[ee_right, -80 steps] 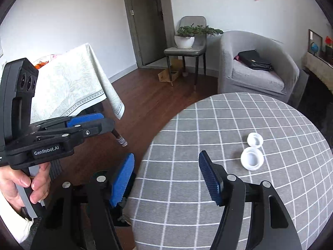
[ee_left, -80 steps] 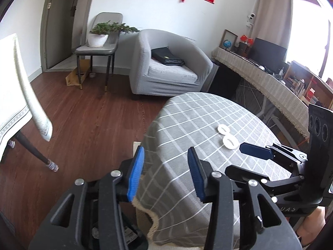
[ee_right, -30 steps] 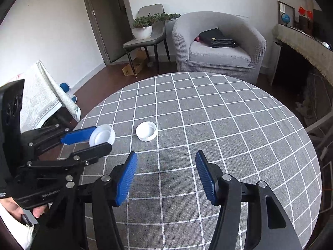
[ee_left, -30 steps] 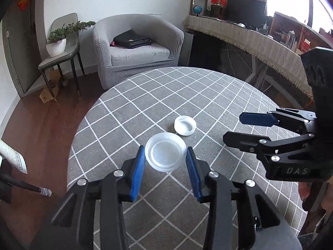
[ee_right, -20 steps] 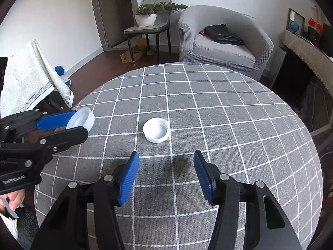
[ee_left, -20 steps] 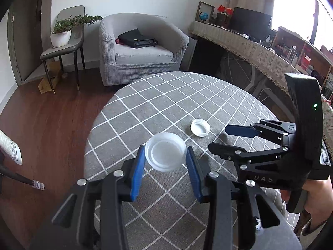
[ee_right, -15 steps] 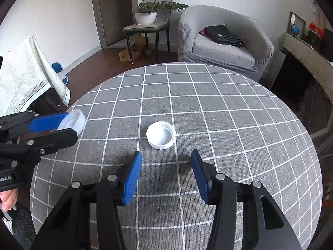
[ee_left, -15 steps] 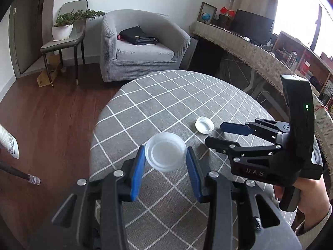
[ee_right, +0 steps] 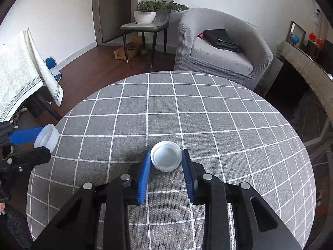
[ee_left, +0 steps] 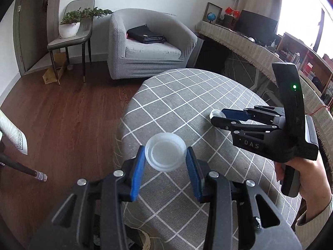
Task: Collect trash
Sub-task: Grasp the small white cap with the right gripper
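A round table in a grey checked cloth (ee_right: 208, 114) carries a small white cap (ee_right: 166, 156), open side up. My right gripper (ee_right: 166, 155) has this cap between its blue pads. The jaws are closing and both pads touch the cap's rim; the cap still rests on the cloth. In the left wrist view the right gripper (ee_left: 217, 116) reaches in from the right, with the small cap (ee_left: 215, 113) peeking out at its tips. My left gripper (ee_left: 165, 154) is shut on a larger translucent white lid (ee_left: 165, 155), held in the air over the table's left edge. From the right wrist camera, the left gripper (ee_right: 46, 142) and its lid (ee_right: 46, 138) show at the far left.
Past the table stand a grey armchair (ee_right: 222, 48) with a black bag and a chair (ee_right: 145, 27) bearing a potted plant. A white-clothed table (ee_right: 20, 75) stands to the left over dark wood floor. A fringed desk (ee_left: 249, 45) runs along the right. A person's hand (ee_left: 308, 177) grips the right handle.
The right gripper came forward over the small cap and narrowed its jaws around it. The left gripper carried the larger lid leftward toward the table's edge, its grip unchanged.
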